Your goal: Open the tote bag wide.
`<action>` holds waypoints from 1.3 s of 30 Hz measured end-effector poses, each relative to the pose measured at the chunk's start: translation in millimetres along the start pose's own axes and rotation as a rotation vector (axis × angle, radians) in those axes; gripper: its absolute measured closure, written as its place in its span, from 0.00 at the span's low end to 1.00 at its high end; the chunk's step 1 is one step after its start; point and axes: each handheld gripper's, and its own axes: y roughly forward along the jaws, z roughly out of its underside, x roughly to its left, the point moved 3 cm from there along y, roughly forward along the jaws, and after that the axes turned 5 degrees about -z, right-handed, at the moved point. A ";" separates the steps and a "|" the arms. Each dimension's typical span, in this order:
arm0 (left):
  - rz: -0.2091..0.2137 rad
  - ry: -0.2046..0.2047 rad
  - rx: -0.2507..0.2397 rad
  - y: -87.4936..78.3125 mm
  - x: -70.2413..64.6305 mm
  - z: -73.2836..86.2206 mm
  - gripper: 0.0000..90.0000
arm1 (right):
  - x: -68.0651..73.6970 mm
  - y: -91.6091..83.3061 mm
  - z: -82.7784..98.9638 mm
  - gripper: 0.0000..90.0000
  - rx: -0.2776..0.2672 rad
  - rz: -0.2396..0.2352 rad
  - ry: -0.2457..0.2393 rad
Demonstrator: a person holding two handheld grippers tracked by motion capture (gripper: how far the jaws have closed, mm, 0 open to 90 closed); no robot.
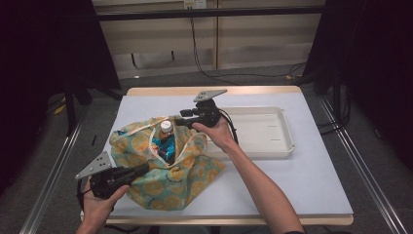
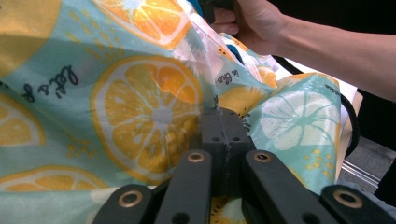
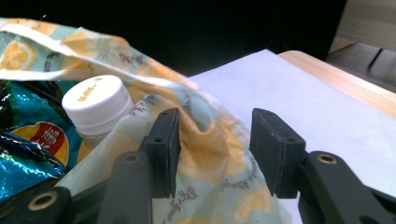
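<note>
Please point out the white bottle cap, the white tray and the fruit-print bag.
white bottle cap [image 3: 95, 97], right gripper view, cap top.
white tray [image 1: 287, 127], high view, right rim.
fruit-print bag [image 2: 149, 112], left gripper view, orange-slice print.

The bag [image 1: 165, 168] is showing soft matt printed cloth; the bottle cap [image 3: 97, 100] is looking smooth plastic; the snack packet [image 3: 28, 149] is gleaming glossy foil.

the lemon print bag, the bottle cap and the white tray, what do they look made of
The lemon print bag looks like thin woven fabric, matte: it folds and creases softly. The bottle cap seems to be white plastic, smooth, with a ribbed side. The white tray looks like moulded plastic with a slight sheen and rounded rim, though coated metal cannot be ruled out.
</note>
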 end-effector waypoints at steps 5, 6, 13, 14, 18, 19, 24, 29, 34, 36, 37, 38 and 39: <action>0.005 -0.001 -0.005 -0.5 -0.4 0.2 1.00 | 4.2 0.0 -5.7 0.99 -0.012 -0.020 -0.016; 0.007 0.000 -0.005 -0.4 -0.2 0.2 1.00 | 5.2 -2.3 -7.3 1.00 -0.015 -0.020 -0.020; -0.004 0.002 0.016 0.1 -0.4 0.8 1.00 | 20.3 -25.2 -22.1 0.98 -0.057 -0.030 -0.046; -0.007 0.006 0.023 -0.2 -0.8 0.9 1.00 | 23.3 -27.5 -23.6 0.99 -0.060 -0.030 -0.054; -0.002 0.004 0.026 -0.6 -0.8 2.3 1.00 | 38.1 -35.9 -25.4 1.00 -0.057 -0.040 -0.080; -0.004 0.007 0.032 -1.3 -0.5 3.2 1.00 | 41.6 -37.9 -25.3 0.99 -0.055 -0.042 -0.084; -0.007 -0.020 0.019 -6.8 2.0 7.6 1.00 | 53.8 -46.7 -27.5 0.99 -0.070 -0.055 -0.095; -0.010 -0.012 0.029 -5.5 1.9 8.0 1.00 | 60.1 -49.1 -26.0 1.00 -0.055 -0.059 -0.110; -0.013 -0.018 0.038 -8.0 2.2 10.0 1.00 | 68.4 -56.5 -28.1 0.99 -0.079 -0.073 -0.112; -0.013 -0.023 0.040 -10.7 2.3 12.1 1.00 | 69.9 -58.5 -28.5 0.97 -0.084 -0.076 -0.112; -0.017 -0.027 0.037 -12.4 2.5 13.3 1.00 | 71.1 -62.1 -28.1 0.94 -0.096 -0.083 -0.109; -0.019 -0.031 0.036 -14.4 2.6 14.8 1.00 | 70.4 -64.0 -27.1 0.91 -0.099 -0.086 -0.103; -0.021 -0.033 0.037 -16.5 2.5 16.2 1.00 | 70.4 -64.0 -27.1 0.91 -0.099 -0.086 -0.103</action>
